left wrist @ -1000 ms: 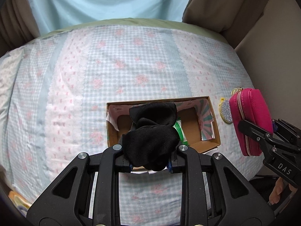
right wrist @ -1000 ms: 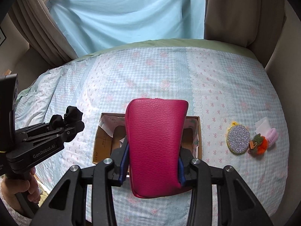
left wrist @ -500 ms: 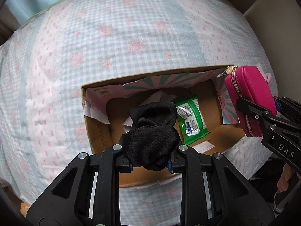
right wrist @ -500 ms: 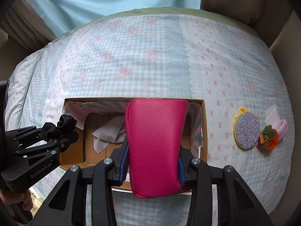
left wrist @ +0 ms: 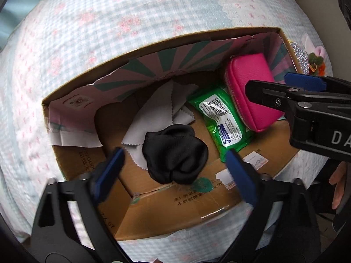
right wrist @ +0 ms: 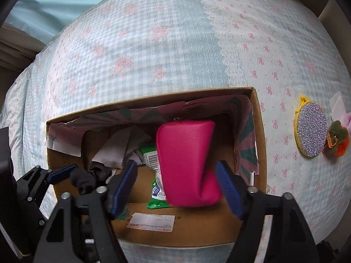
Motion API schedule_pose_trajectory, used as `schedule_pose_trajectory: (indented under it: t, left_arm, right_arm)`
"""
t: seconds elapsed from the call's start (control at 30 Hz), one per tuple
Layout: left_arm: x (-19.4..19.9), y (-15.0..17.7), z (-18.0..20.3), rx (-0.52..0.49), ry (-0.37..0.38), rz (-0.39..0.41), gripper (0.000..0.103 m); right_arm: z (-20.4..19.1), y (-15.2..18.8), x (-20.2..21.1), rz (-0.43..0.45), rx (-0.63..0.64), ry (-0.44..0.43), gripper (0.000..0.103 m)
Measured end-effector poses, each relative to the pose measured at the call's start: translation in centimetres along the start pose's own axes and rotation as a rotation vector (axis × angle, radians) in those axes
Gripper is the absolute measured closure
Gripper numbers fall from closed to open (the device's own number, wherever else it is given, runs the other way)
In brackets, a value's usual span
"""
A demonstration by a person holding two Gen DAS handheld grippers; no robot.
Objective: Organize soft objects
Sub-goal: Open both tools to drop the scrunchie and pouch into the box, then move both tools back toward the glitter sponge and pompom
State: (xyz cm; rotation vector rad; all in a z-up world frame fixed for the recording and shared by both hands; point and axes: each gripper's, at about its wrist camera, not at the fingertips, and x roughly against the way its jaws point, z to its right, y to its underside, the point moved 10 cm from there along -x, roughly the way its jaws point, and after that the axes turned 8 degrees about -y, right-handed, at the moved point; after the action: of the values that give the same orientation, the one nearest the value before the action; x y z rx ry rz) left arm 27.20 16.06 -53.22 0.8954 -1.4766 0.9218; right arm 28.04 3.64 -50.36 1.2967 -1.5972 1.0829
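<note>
An open cardboard box (left wrist: 166, 199) sits on the checked bedspread; it also shows in the right wrist view (right wrist: 261, 135). My left gripper (left wrist: 175, 171) is open over the box, and a black sock bundle (left wrist: 175, 155) lies loose between its jaws on a grey cloth (left wrist: 153, 109). My right gripper (right wrist: 175, 182) is open, and the pink zip pouch (right wrist: 186, 162) sits free between its jaws, resting in the box's right end, where the left wrist view also shows it (left wrist: 250, 89). A green wipes pack (left wrist: 221, 118) lies beside the pouch.
A glittery silver round pouch (right wrist: 310, 131) and a small orange and green fuzzy toy (right wrist: 336, 139) lie on the bed right of the box. The right gripper's body (left wrist: 307, 105) reaches over the box's right side. A pale blue curtain hangs beyond the bed.
Both grippers came down over the box and opened. The sock bundle and the pink pouch were let go into the box.
</note>
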Motion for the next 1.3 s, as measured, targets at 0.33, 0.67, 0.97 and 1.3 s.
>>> schedule_pose_trajectory:
  t: [0.33,0.67,0.97,1.3]
  left_arm:
    - [0.3,0.5,-0.9,0.022,-0.005,-0.015,0.0]
    - [2.9,0.6,-2.1,0.047,-0.017,0.021,0.0]
    - [10.3,2.7,-3.2,0.13,-0.01,0.141,0.0]
    - [21.2,7.3,-2.1,0.206,-0.005,0.288,0.0]
  right_arm:
    - [-1.1,-0.1,-0.5,0.006,0.043,-0.008,0.0]
    - [-2.1,0.1,1.4,0.038,0.074,-0.011,0.0]
    - [-5.4,1.1,9.4,0.164,0.142,-0.044,0.0]
    - [-7.0,5.7,21.6,0.341,0.198,-0.014,0.0]
